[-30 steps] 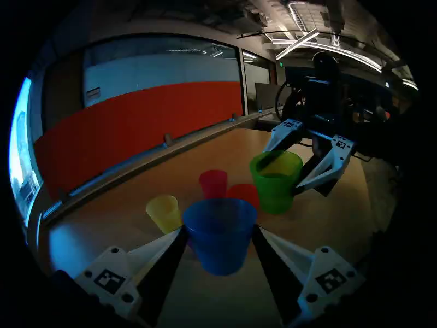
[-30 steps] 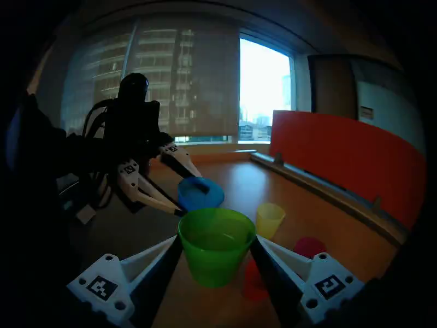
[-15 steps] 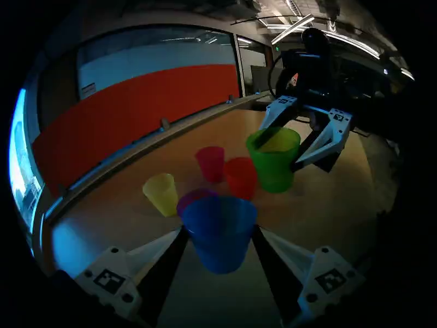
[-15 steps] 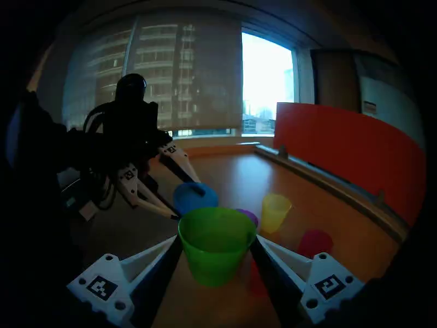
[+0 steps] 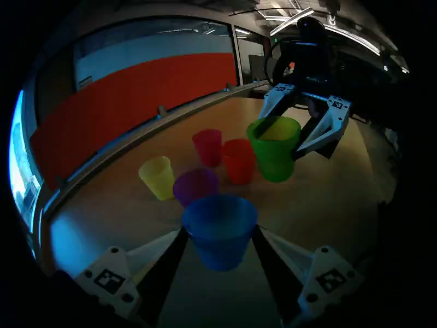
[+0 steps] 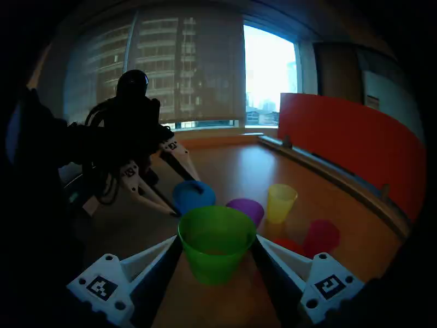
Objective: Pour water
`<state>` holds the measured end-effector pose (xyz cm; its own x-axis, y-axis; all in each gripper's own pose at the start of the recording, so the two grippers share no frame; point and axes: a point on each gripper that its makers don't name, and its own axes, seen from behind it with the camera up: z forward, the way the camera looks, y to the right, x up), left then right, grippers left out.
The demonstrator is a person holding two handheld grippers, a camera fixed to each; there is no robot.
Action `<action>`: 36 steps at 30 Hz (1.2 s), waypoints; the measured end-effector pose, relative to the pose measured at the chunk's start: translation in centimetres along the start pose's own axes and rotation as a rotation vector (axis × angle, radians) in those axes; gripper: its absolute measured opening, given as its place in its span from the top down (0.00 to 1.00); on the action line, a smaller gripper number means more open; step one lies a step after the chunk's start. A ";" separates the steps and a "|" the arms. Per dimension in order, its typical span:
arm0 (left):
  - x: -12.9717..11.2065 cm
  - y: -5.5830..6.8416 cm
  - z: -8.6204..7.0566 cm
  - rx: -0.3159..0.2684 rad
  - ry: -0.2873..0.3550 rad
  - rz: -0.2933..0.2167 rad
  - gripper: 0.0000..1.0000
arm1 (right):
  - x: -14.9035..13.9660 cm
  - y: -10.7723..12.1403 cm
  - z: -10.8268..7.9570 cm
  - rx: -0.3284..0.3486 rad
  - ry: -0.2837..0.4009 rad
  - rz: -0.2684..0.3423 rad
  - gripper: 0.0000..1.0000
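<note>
Pour not started: left tool (image 5: pixel 220 232) clamped on blue cup (image 5: pixel 219 249) just beside the purple cup (image 5: pixel 195 186), right tool (image 6: pixel 217 240) clamped on green cup (image 6: pixel 217 254) near it, both upright above the bench (image 5: pixel 328 197) (water level unreadable), whole tilt left.

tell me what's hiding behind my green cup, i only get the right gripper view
observer: A red cup stands upright on the table, right next to the green cup; I cannot tell if they touch.
operator: is the left claw square on its cup
observer: Yes, up close the left claw has one finger pressed on each side of the blue cup.
operator: anything overhead
observer: Long strip lights run along the ceiling.
</note>
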<state>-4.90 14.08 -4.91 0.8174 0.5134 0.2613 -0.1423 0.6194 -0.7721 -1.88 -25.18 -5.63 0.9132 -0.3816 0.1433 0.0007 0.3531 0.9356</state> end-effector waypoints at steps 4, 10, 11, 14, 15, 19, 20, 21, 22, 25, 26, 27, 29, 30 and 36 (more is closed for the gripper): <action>-0.6 0.0 0.0 -0.003 -0.012 0.006 0.16 | -0.5 -0.2 0.2 0.006 -0.014 -0.003 0.10; -1.0 0.0 0.1 -0.002 -0.016 0.012 0.16 | -0.9 -0.5 0.3 0.016 -0.026 0.000 0.10; -1.0 0.0 0.1 -0.001 -0.016 0.012 0.16 | -1.0 -0.5 0.3 0.018 -0.029 0.000 0.10; -1.1 0.1 0.1 -0.003 -0.018 0.014 0.16 | -1.4 -0.7 0.3 0.024 -0.040 -0.002 0.10; -1.2 0.1 0.1 -0.004 -0.019 0.014 0.16 | -1.6 -0.7 0.3 0.025 -0.045 -0.003 0.10; -1.4 0.4 0.2 -0.012 -0.023 0.020 0.16 | -2.5 -0.8 0.4 0.030 -0.066 -0.010 0.10; -1.4 0.4 0.2 -0.013 -0.025 0.023 0.16 | -2.6 -0.9 0.5 0.031 -0.071 -0.011 0.10; -1.5 0.5 0.2 -0.015 -0.026 0.026 0.16 | -2.8 -0.9 0.5 0.033 -0.075 -0.013 0.10; -1.6 0.5 0.2 -0.015 -0.029 0.031 0.16 | -3.0 -0.9 0.5 0.034 -0.080 -0.014 0.10; -1.8 0.5 0.3 -0.016 -0.036 0.041 0.16 | -3.5 -1.0 0.5 0.037 -0.094 -0.017 0.10; -1.8 0.5 0.3 -0.017 -0.038 0.042 0.16 | -3.6 -1.0 0.5 0.038 -0.098 -0.018 0.10; -1.9 0.5 0.3 -0.018 -0.040 0.044 0.16 | -3.8 -1.0 0.5 0.038 -0.102 -0.019 0.10; -1.9 0.6 0.3 -0.020 -0.043 0.042 0.16 | -4.2 -1.0 0.4 0.040 -0.113 -0.021 0.10; -2.0 0.6 0.3 -0.021 -0.044 0.041 0.16 | -4.4 -1.0 0.4 0.041 -0.118 -0.022 0.10; -2.2 0.4 0.3 -0.021 -0.053 0.043 0.16 | -5.5 -1.2 0.2 0.051 -0.156 -0.038 0.10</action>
<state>-6.94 13.40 -5.63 0.7801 0.5700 0.2578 -0.1643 0.5843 -0.7947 -7.00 -23.70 -7.45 0.8383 -0.5236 0.1522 0.0100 0.2938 0.9558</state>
